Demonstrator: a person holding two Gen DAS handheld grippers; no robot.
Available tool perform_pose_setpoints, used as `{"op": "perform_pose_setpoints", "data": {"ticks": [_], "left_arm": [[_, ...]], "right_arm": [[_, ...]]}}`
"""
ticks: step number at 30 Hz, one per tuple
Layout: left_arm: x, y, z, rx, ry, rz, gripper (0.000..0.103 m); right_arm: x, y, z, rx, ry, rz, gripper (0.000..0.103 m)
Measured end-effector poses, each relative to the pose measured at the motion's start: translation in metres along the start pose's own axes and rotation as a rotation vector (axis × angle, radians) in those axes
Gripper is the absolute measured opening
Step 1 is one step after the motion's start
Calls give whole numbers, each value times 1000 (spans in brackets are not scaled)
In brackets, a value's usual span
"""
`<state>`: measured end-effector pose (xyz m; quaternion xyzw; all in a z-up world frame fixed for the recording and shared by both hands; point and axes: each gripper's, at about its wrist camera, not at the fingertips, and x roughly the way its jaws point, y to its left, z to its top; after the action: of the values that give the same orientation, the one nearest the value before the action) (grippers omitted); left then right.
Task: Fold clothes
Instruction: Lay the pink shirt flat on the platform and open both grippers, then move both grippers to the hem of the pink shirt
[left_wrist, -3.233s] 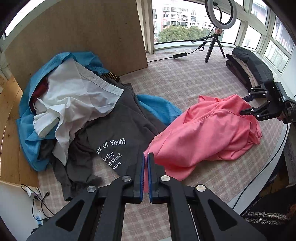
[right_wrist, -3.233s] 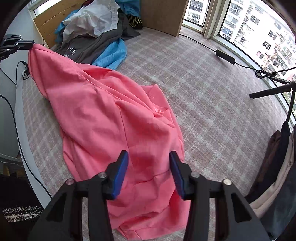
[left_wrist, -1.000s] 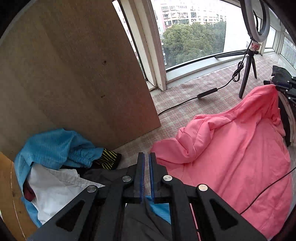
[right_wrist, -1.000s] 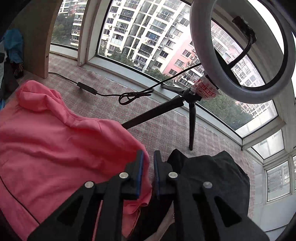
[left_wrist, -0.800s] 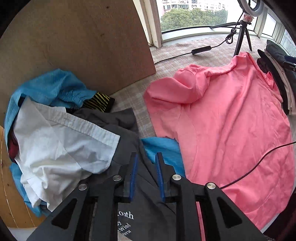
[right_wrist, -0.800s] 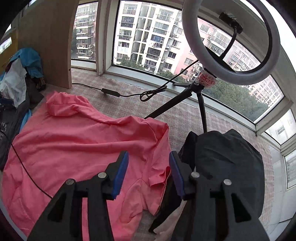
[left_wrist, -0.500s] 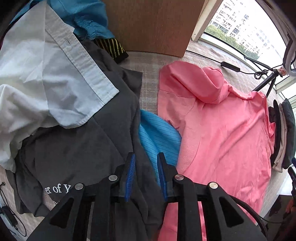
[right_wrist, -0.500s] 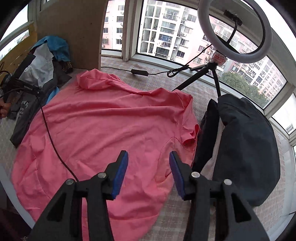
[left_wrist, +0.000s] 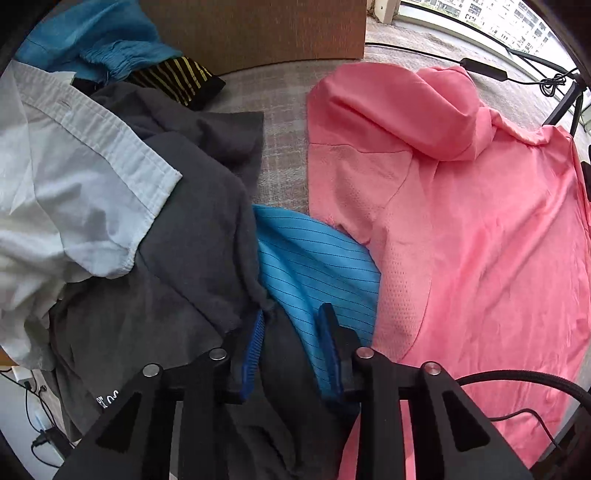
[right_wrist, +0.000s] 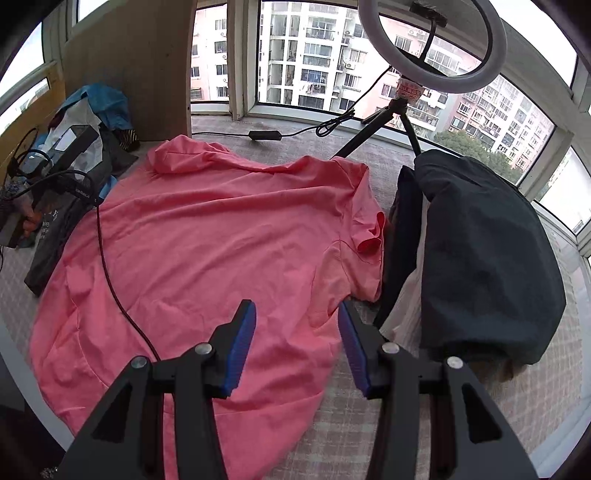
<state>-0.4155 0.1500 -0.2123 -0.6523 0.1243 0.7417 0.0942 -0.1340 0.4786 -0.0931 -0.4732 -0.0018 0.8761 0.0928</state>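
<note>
Since a second ago the pink shirt (right_wrist: 207, 236) has gone from hanging bunched between both tongs to lying spread flat on the checked surface (right_wrist: 369, 424), and the left tongs (left_wrist: 291, 347) have dropped onto the heap beside it. Their jaws, which have just been closing, stand apart over the grey shirt (left_wrist: 192, 258) and blue garment (left_wrist: 317, 258), left of the pink shirt. Right tongs (right_wrist: 295, 347) hover open and empty above its near hem.
</note>
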Motion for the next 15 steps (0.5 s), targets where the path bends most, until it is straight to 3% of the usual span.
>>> {"op": "perform_pose_setpoints", "data": {"ticks": [4, 7, 10, 15], "left_arm": [[-6, 31, -14, -43, -13, -92, 6], [-17, 52, -28, -30, -40, -63, 5], [-35, 78, -48, 5, -74, 48, 5], [-71, 160, -86, 2, -97, 316, 2]], "right_arm": [[6, 1, -5, 15, 18, 0, 46], [11, 3, -9, -1, 37, -28, 46], [14, 3, -15, -13, 58, -62, 46], [10, -2, -25, 8, 79, -78, 46]]}}
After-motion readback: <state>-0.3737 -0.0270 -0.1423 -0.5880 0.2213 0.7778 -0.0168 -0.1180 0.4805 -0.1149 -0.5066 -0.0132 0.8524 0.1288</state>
